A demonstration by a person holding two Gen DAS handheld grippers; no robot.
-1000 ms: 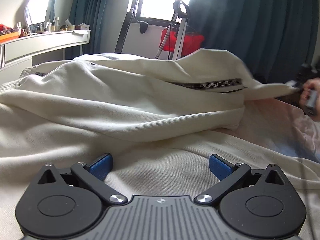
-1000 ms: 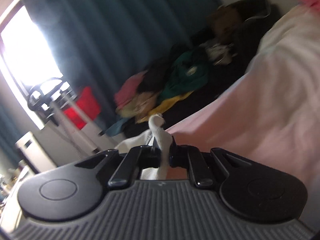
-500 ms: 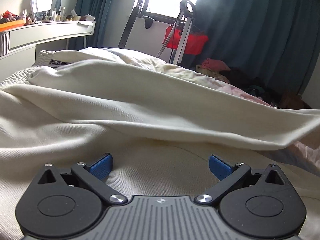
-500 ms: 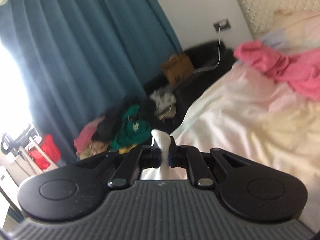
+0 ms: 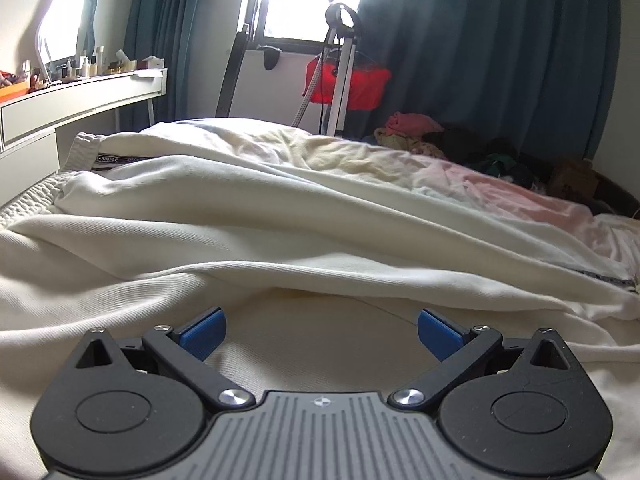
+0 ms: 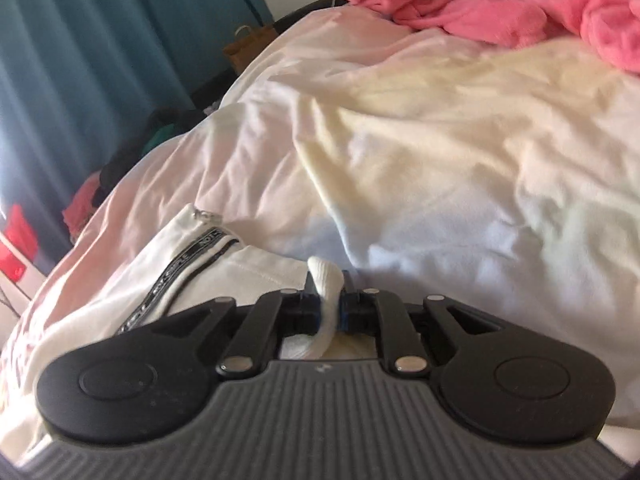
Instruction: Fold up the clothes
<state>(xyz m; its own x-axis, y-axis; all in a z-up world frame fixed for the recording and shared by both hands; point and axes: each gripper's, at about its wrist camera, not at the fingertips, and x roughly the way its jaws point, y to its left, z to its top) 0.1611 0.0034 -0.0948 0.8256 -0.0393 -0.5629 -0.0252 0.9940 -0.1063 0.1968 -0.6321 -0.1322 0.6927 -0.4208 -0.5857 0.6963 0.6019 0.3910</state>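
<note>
A cream-white garment (image 5: 248, 216) with a black lettered stripe lies spread across the bed in long folds. My left gripper (image 5: 319, 330) is open, its blue pads resting low on the garment's near part, holding nothing. My right gripper (image 6: 330, 312) is shut on a white edge of the same garment (image 6: 325, 280), low over the bed. The striped band (image 6: 188, 264) runs to the left of the right gripper. In the left wrist view the stripe shows at the far left (image 5: 106, 158) and at the right edge.
The bed sheet (image 6: 460, 140) is pale pink, yellow and white. A pink garment (image 6: 500, 8) lies at its far end. A pile of clothes (image 5: 460, 140) lies by the blue curtain. A white desk (image 5: 80, 96) stands at left, a red bag on a stand (image 5: 348, 80) near the window.
My right gripper has pulled the garment's edge across and down toward the bed, so the raised fold has flattened. Its view swung from the curtain down to the sheet. The left gripper stayed open.
</note>
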